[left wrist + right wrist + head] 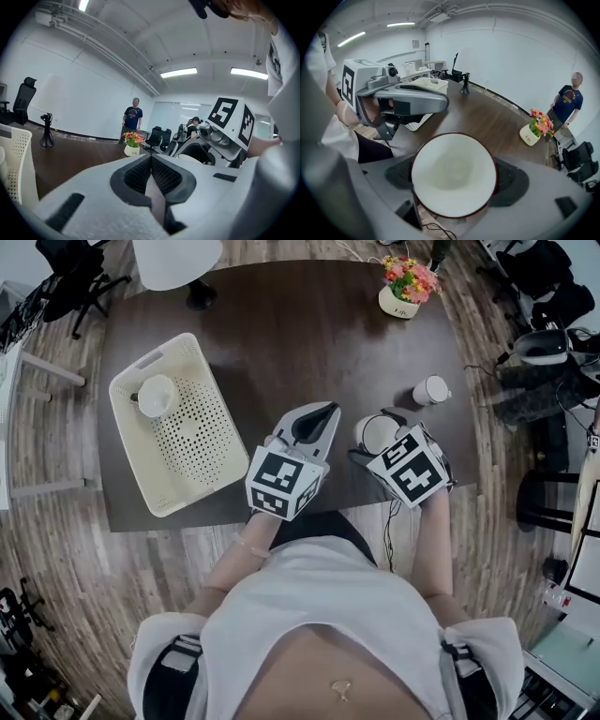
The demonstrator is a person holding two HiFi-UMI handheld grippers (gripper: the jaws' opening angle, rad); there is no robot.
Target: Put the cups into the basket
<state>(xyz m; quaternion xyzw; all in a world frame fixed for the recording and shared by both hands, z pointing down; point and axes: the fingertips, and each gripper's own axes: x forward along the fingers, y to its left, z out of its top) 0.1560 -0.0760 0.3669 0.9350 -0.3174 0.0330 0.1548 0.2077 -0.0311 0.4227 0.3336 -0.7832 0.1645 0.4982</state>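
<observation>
The right gripper (375, 439) grips a white cup (453, 174) (dark-rimmed, mouth toward its camera). Just left of it, the left gripper (151, 161) is clenched on nothing.

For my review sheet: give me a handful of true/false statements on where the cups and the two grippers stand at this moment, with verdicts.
1. The right gripper holds a cup. True.
2. The basket is empty. False: a second cup sits in it.
3. The left gripper is open. False: its jaws are together, with nothing between them.
4. A third cup is on the table, outside the basket. True.
5. The flowers are in the basket. False: they stand near the table's far edge.
</observation>
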